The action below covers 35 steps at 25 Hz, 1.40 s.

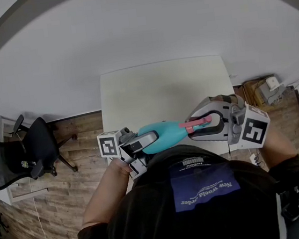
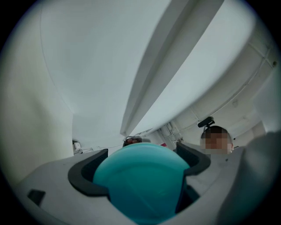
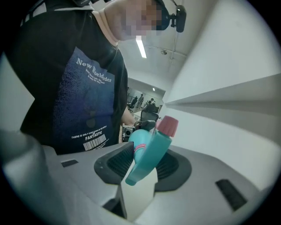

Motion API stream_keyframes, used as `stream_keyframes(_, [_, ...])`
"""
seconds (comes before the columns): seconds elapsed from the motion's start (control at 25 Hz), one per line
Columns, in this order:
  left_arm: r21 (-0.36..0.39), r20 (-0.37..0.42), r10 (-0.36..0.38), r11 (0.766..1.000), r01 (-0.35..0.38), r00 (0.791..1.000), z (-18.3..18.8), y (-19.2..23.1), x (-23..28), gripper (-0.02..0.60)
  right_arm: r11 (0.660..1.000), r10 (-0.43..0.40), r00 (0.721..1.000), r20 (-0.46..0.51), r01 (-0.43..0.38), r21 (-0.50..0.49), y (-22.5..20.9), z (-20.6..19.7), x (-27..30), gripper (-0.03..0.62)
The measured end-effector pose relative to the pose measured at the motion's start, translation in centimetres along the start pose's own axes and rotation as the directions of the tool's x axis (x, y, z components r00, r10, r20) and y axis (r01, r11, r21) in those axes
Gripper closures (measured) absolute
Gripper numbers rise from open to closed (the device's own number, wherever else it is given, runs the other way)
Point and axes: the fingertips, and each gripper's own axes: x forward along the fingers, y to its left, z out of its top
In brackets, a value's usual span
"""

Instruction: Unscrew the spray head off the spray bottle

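Observation:
A teal spray bottle (image 1: 162, 135) is held level in the air over the near edge of the white table (image 1: 161, 85), in front of the person's chest. My left gripper (image 1: 147, 139) is shut on the bottle's body; in the left gripper view the rounded teal bottle (image 2: 142, 186) fills the space between the dark pads (image 2: 85, 176). My right gripper (image 1: 194, 125) is shut on the spray head (image 1: 197, 121), which is teal with pink parts. In the right gripper view the spray head (image 3: 149, 156) stands tilted between the ribbed pads (image 3: 117, 161), its pink nozzle (image 3: 167, 125) pointing up and to the right.
A black office chair (image 1: 34, 152) stands on the wooden floor left of the table. A brown box with grey things (image 1: 265, 91) sits at the table's right. The person's dark T-shirt (image 1: 203, 201) is close under both grippers.

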Motion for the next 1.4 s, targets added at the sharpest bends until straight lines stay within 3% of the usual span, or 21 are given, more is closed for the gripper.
stream_keyframes(0.16, [0.03, 0.01, -0.008, 1.0, 0.008, 1.0, 0.1, -0.1, 0.0, 0.084, 1.0, -0.014, 1.0, 0.0, 0.014, 0.01, -0.4, 0.1, 0.0, 0.465])
stream_keyframes(0.48, [0.209, 0.015, 0.007, 0.978, -0.01, 1.0, 0.8, -0.6, -0.1, 0.084, 0.99, -0.044, 0.999, 0.017, 0.041, 0.133, -1.4, -0.1, -0.4, 0.462])
stream_keyframes(0.6, [0.245, 0.03, 0.002, 0.97, -0.01, 1.0, 1.1, -0.8, -0.4, 0.084, 0.981, -0.06, 0.998, 0.037, 0.052, 0.189, -1.7, 0.1, -1.0, 0.41])
stream_keyframes(0.72, [0.294, 0.04, -0.004, 0.956, -0.008, 0.999, 1.3, -1.1, -0.6, 0.084, 0.963, -0.078, 0.994, 0.081, 0.054, 0.264, -1.9, 0.4, -2.0, 0.382])
stream_keyframes(0.84, [0.351, 0.043, -0.003, 0.936, -0.012, 0.999, 1.9, -1.6, -1.0, 0.084, 0.917, -0.108, 0.975, 0.192, 0.023, 0.399, -3.1, 1.1, -3.7, 0.366])
stream_keyframes(0.96, [0.415, 0.038, 0.008, 0.91, -0.024, 0.999, 2.2, -2.1, -1.2, 0.084, 0.849, -0.165, 0.929, 0.332, -0.037, 0.527, -4.8, 1.2, -6.1, 0.362])
stream_keyframes(1.04, [0.461, 0.034, 0.017, 0.887, -0.031, 0.999, 2.2, -2.6, -1.2, 0.084, 0.782, -0.214, 0.894, 0.394, -0.084, 0.617, -5.6, 0.7, -7.5, 0.362])
stream_keyframes(1.2, [0.573, 0.016, 0.048, 0.818, -0.048, 0.999, 1.7, -3.2, -0.9, 0.084, 0.571, -0.282, 0.837, 0.469, -0.246, 0.783, -5.9, -1.7, -8.9, 0.362])
stream_keyframes(1.4, [0.673, -0.01, 0.074, 0.738, -0.047, 0.997, 1.2, -4.0, -0.5, 0.084, 0.313, -0.318, 0.808, 0.496, -0.404, 0.859, -5.3, -4.3, -8.2, 0.333])
